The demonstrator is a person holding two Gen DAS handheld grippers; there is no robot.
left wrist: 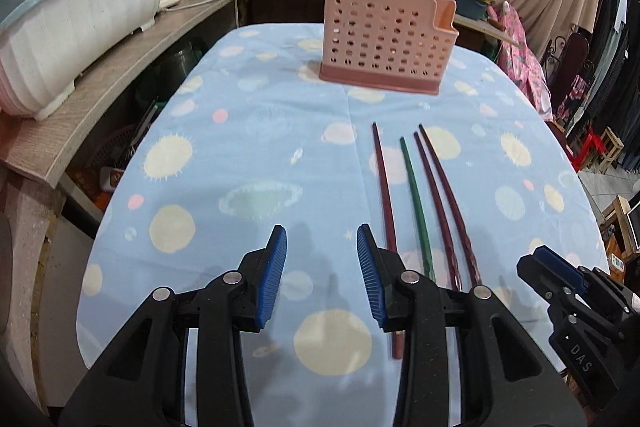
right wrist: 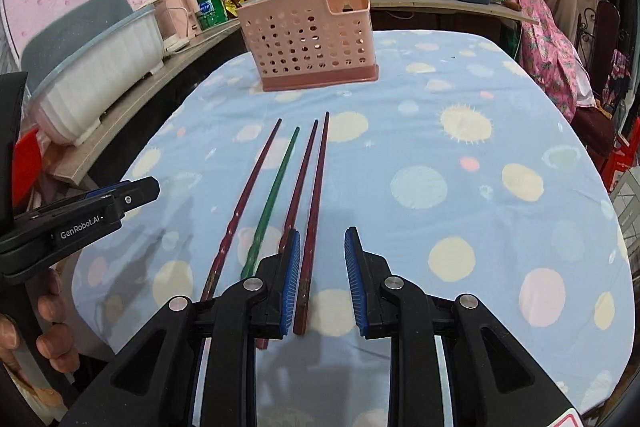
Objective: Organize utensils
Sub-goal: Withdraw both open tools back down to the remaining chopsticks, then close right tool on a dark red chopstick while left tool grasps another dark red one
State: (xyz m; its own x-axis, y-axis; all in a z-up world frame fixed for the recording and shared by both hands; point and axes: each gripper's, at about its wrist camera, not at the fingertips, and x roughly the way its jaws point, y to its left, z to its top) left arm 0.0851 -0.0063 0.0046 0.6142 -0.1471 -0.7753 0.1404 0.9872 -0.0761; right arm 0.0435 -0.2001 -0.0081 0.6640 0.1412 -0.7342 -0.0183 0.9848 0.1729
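4 chopsticks (right wrist: 288, 195) lie side by side on the bench (right wrist: 480, 147), near of the pink holder (right wrist: 312, 39); both the left gripper (left wrist: 322, 275) and right gripper (right wrist: 322, 279) hover apart and empty, and a clumsy pinch could scatter neighbouring sticks.

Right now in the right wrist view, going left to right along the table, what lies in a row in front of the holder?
Dark red chopstick → green chopstick → second dark red chopstick → third dark red chopstick, its near end between the right gripper's open jaws.
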